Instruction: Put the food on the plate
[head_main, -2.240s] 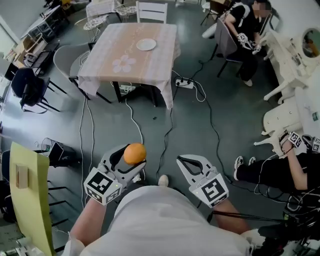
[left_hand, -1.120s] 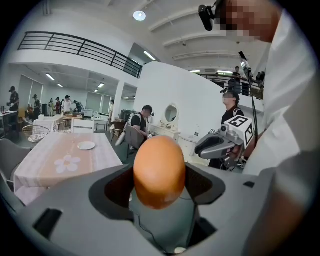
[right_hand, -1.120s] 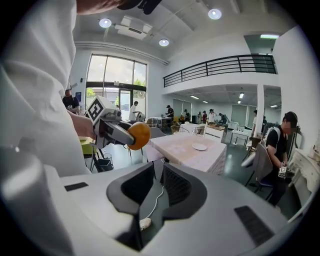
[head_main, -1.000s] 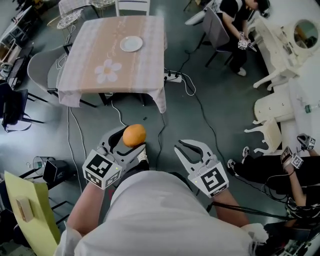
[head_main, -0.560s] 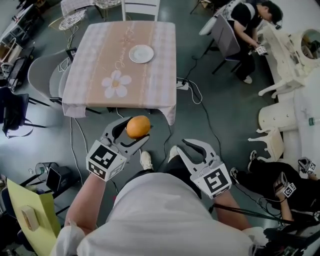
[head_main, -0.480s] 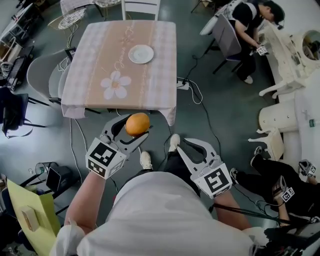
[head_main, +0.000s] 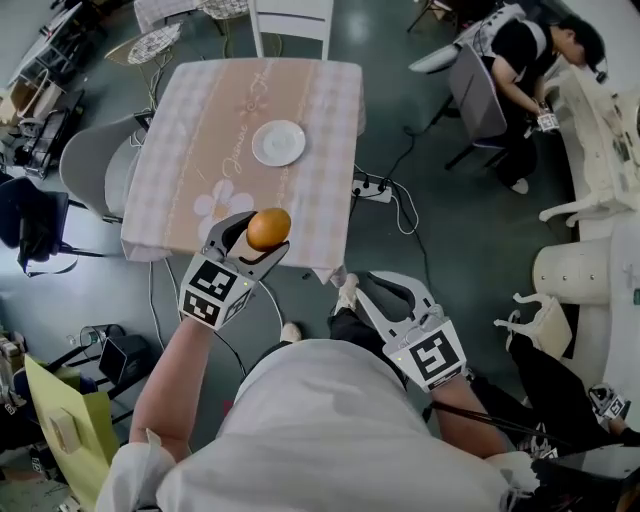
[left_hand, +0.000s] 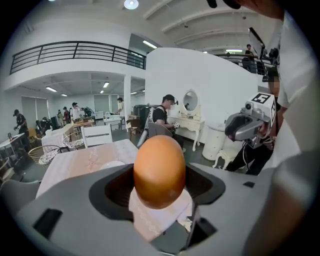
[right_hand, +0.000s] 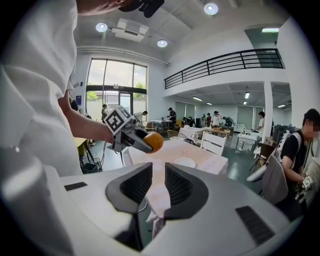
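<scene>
My left gripper (head_main: 262, 233) is shut on an orange (head_main: 268, 229), held over the near edge of the table (head_main: 190, 130), which has a pink checked cloth. In the left gripper view the orange (left_hand: 159, 171) fills the gap between the jaws. A white plate (head_main: 279, 143) lies empty on the middle of the table, beyond the orange. My right gripper (head_main: 372, 284) hangs lower right, off the table, its jaws shut with nothing between them. The right gripper view shows the orange (right_hand: 153, 141) and the plate (right_hand: 185, 162) ahead.
A white chair (head_main: 293, 20) stands at the table's far side and a grey chair (head_main: 88, 170) at its left. Cables and a power strip (head_main: 372, 187) lie on the floor to the right. A seated person (head_main: 520, 60) and white furniture are at the far right.
I have walked up to the table. The left gripper with the orange has gone from above the floor to above the table's near edge. The right gripper keeps its place beside me.
</scene>
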